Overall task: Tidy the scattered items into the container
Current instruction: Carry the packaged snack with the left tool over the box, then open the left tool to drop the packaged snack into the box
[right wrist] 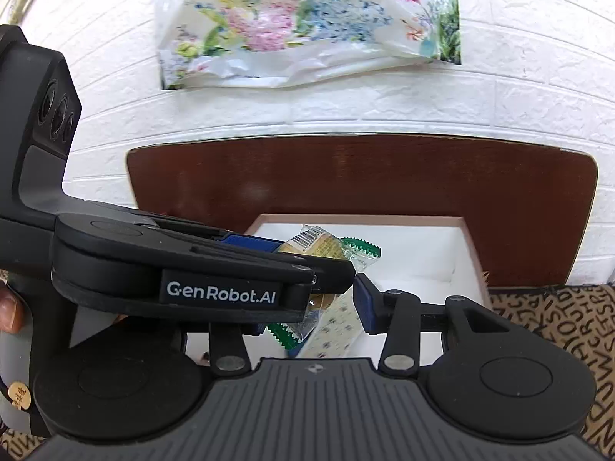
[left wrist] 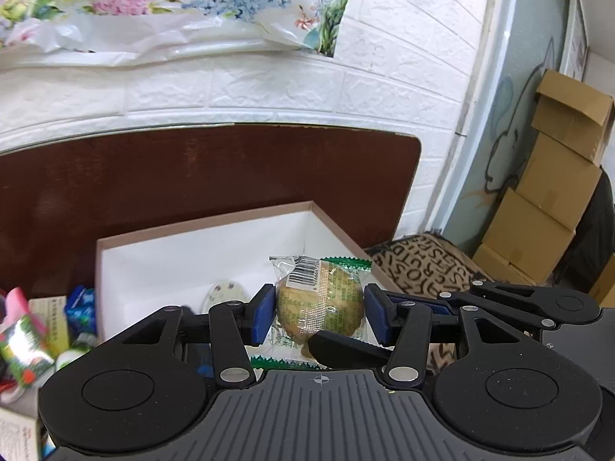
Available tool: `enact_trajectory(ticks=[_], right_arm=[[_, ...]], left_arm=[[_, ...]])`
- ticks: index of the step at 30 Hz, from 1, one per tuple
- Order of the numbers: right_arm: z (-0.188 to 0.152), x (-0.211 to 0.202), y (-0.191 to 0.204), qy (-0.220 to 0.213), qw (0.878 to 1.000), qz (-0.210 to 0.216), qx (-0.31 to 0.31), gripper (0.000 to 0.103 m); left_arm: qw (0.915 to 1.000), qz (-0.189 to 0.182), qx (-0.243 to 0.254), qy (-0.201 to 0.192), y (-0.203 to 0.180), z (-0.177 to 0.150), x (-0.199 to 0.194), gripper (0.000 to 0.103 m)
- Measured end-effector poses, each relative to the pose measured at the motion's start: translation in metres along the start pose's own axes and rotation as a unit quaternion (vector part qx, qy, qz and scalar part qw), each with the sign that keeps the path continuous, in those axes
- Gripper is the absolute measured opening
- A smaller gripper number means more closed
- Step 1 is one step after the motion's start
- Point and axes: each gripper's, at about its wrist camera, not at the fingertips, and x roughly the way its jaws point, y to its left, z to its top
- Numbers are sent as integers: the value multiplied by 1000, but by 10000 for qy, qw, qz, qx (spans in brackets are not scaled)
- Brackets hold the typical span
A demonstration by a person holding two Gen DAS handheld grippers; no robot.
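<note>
Snack cake [left wrist: 321,301] in a clear wrapper with green sawtooth ends sits clamped between the blue pads [left wrist: 262,315] of the left gripper [left wrist: 319,317], seen from the left wrist camera. It hangs over the near edge of the open white box [left wrist: 215,230], whose pinkish rim stands on a dark brown table [left wrist: 192,169]. A small oval speckled item [left wrist: 225,294] lies on the box floor, just left of the cake. Left of the box, on the table, loose packets [left wrist: 27,342] lie scattered. Far right, cardboard cartons [left wrist: 553,192] are stacked by the wall.

From the right wrist camera, the left gripper [right wrist: 307,253] crosses in from the left, carrying the same cake [right wrist: 326,247] above the box [right wrist: 423,226]. Under it the right gripper [right wrist: 319,307] grips a pale flat packet with small dots [right wrist: 334,330]; its right blue pad [right wrist: 363,307] presses the packet's edge, while the left pad is hidden behind the other tool. This packet too hangs over the near part of the box. A letter-patterned mat [right wrist: 557,326] lies to the right.
</note>
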Motion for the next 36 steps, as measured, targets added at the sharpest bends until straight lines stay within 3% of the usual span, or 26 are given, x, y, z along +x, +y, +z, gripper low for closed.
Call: enact_trajectory(ticks=[10, 21, 32, 36], right_arm=[[15, 54, -36, 480, 9980, -314, -254, 49], [14, 122, -73, 1078, 9931, -422, -211, 48], [11, 173, -74, 1659, 9812, -645, -753, 48], [8, 183, -73, 1757, 9782, -685, -872, 48]], left_arm=[[9991, -191, -252, 274, 14, 26, 72, 53], [9965, -232, -430, 675, 39, 30, 149, 53], [9888, -221, -881, 1183, 67, 24, 200, 58], [9867, -180, -954, 1301, 70, 22, 214, 65]])
